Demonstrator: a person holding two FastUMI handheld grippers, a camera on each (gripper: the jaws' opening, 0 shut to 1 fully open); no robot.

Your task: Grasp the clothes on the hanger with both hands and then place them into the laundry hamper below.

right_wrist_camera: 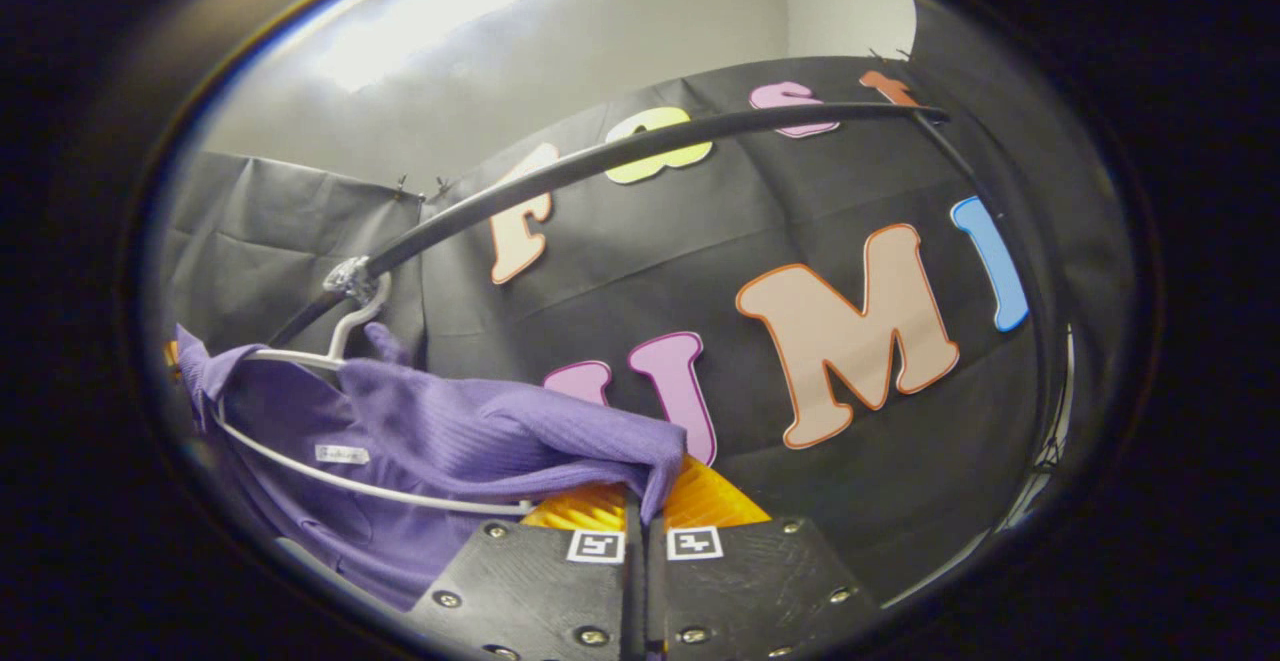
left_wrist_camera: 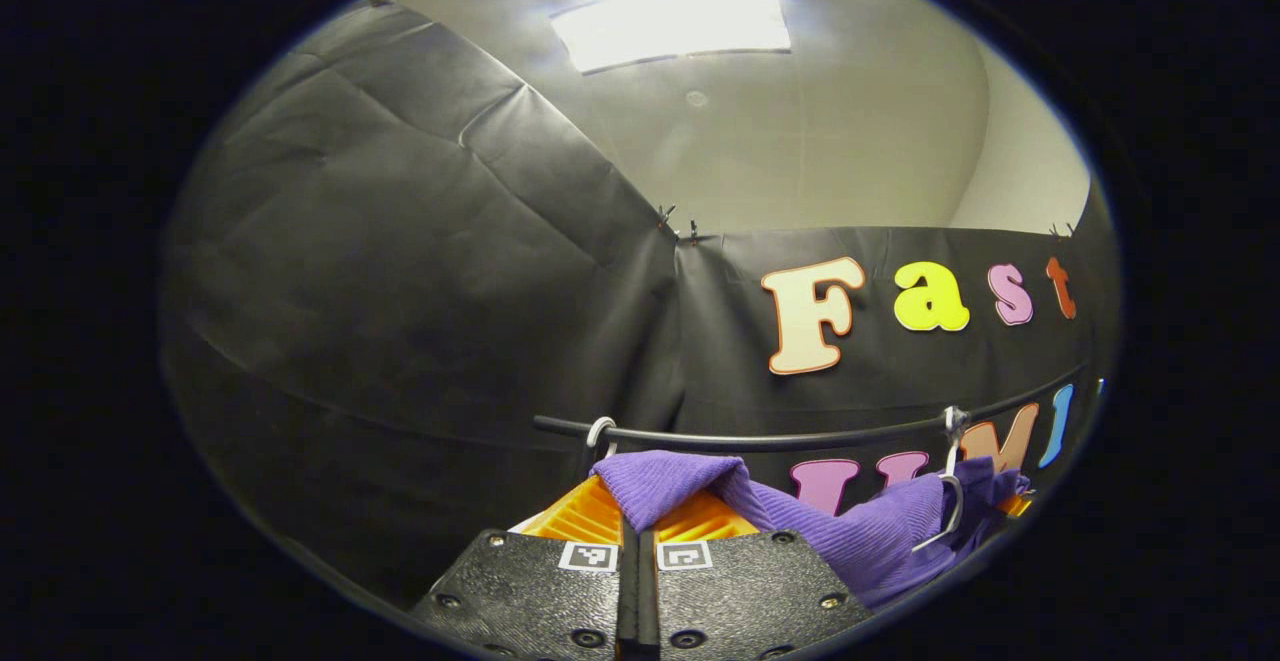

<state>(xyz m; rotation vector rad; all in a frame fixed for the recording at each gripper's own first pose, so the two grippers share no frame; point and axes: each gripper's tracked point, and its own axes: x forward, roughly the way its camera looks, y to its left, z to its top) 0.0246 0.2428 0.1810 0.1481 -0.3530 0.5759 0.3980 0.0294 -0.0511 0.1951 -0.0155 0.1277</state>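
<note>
A purple knit garment (left_wrist_camera: 880, 531) hangs on a white wire hanger (left_wrist_camera: 952, 511) from a black rail (left_wrist_camera: 780, 438). In the left gripper view, my left gripper (left_wrist_camera: 637, 526) is shut on one folded shoulder of the garment, and the cloth bunches over the fingertips. In the right gripper view, my right gripper (right_wrist_camera: 645, 516) is shut on the other end of the purple garment (right_wrist_camera: 450, 431). The cloth there drapes down between the fingers. The hanger (right_wrist_camera: 340, 341) hooks onto the rail (right_wrist_camera: 620, 156) up to the left, and its lower wire curves under the garment.
The rail runs close in front of the black cloth wall (left_wrist_camera: 400, 291). A white ring (left_wrist_camera: 600, 431) sits on the rail just above my left gripper. A bright ceiling light (left_wrist_camera: 670, 26) is overhead.
</note>
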